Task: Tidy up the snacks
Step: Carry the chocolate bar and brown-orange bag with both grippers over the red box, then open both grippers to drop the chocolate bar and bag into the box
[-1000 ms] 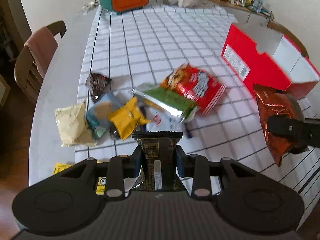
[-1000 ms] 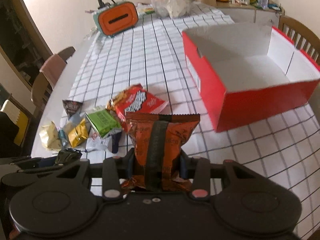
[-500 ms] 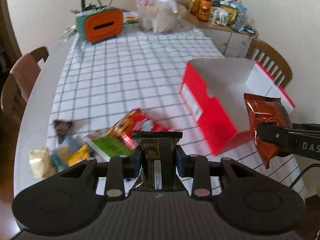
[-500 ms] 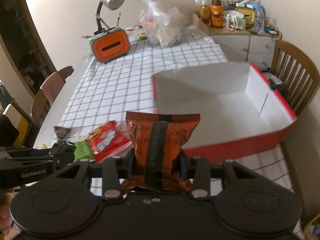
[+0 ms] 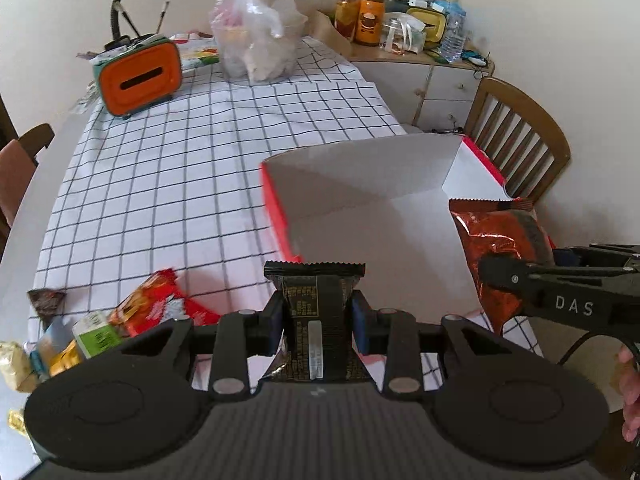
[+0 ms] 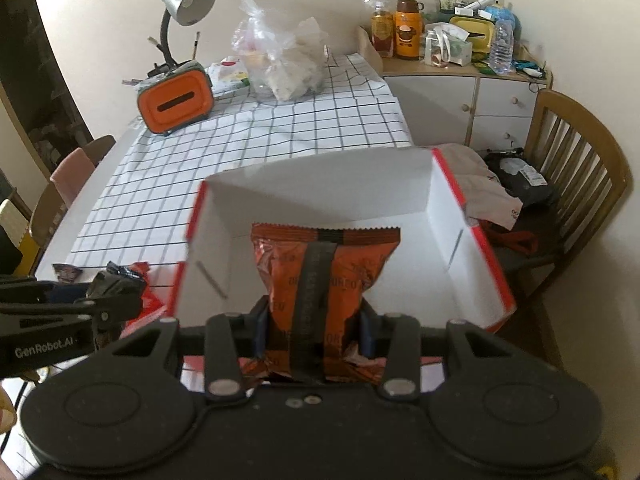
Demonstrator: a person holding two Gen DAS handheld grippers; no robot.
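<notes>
My left gripper [image 5: 316, 320] is shut on a black snack packet [image 5: 315, 300], held upright just in front of the near left corner of the red box [image 5: 276, 208]. In the right wrist view my right gripper [image 6: 316, 328] is shut on an orange foil snack bag [image 6: 326, 268], held over the white inside of the red box [image 6: 400, 264]. The orange bag [image 5: 500, 248] and the right gripper's finger [image 5: 516, 276] show at the right edge of the left wrist view. Loose snacks lie at the lower left: a red packet [image 5: 156, 300], a green one [image 5: 98, 334] and a dark triangle [image 5: 46, 302].
A checked cloth [image 5: 180, 184] covers the table. An orange and teal box [image 5: 138, 76], a lamp [image 6: 184, 4] and a clear plastic bag [image 5: 256, 48] stand at the far end. A wooden chair [image 6: 576, 184] with clothes stands beside the box. A cluttered cabinet [image 6: 460, 76] lines the wall.
Both grippers have carried their packets to the right, away from the snack pile; the red box now lies right ahead of them, with the orange bag over its inside.
</notes>
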